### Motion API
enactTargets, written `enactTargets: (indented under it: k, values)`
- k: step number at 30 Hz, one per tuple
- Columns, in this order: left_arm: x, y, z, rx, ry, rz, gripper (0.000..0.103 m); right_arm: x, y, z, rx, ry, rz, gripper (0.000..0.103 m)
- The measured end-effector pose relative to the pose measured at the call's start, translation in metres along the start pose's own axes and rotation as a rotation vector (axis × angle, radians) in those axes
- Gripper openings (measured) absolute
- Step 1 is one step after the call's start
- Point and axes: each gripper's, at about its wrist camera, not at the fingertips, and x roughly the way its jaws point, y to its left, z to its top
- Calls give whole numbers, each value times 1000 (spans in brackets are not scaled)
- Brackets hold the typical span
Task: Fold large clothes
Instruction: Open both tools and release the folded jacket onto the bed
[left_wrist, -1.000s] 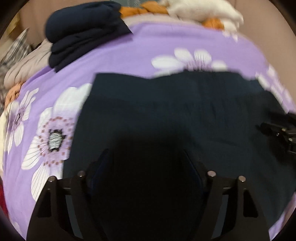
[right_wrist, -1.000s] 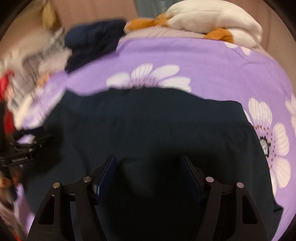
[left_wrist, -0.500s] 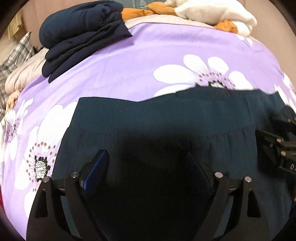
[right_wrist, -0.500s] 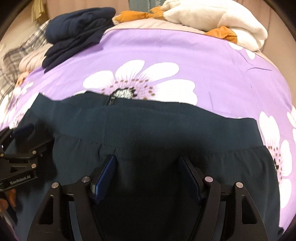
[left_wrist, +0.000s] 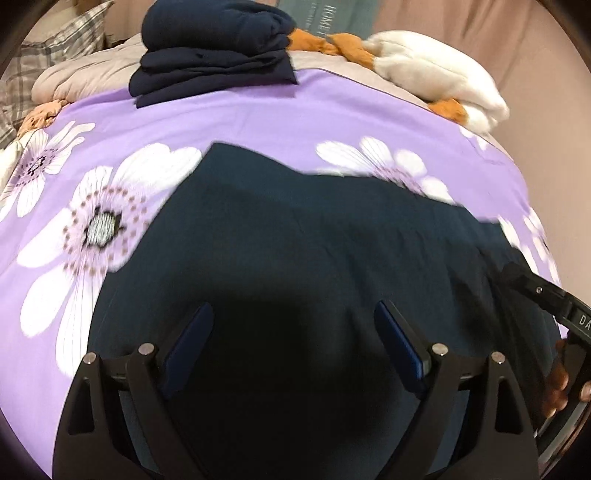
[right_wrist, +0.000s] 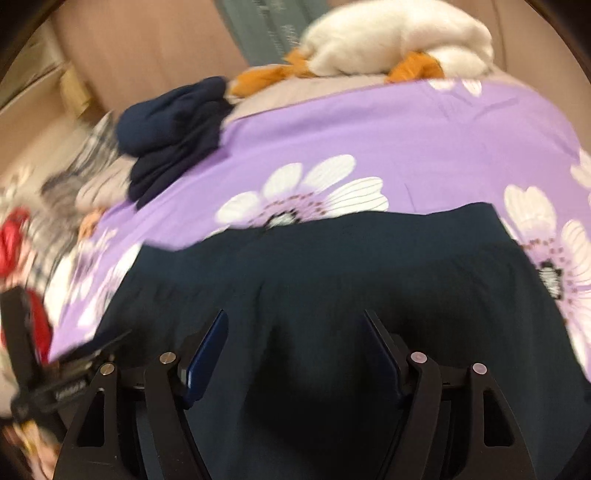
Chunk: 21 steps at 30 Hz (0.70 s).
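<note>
A large dark teal garment lies spread flat on the purple flowered bedsheet, its ribbed band along the far edge. My left gripper hovers over its near left part, jaws wide apart, nothing between the blue pads. My right gripper hangs over the same garment further right, also open and empty. The right gripper's black body shows at the left wrist view's right edge, with a person's fingers on it. Both views are blurred.
A folded stack of navy clothes sits at the far left of the bed. White and orange soft bedding lies at the far right. A plaid pillow and something red lie off to the left.
The left jaws stand wider than a second ago. Both views have rolled and pulled back, so more of the sheet and the far clothes pile shows. The garment lies as before.
</note>
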Motion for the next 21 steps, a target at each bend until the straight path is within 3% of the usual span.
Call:
enactTargets:
  k: [4,12,16,21]
  values:
    - [-24,-7,-44,27,9,-33,90,-28,26,-37,-117,-3,-56,73]
    - [-46,-25,-96,141,-31,59,90,-40,53,-97,-320,0,-111,73]
    - [-41,-25,-107,164,-41,105,92,-44,54,-113,-324,-13,-133,73]
    - [-42,-12,-115,123,-68,131,100,-47,29,-119,-278,-25,-171,73]
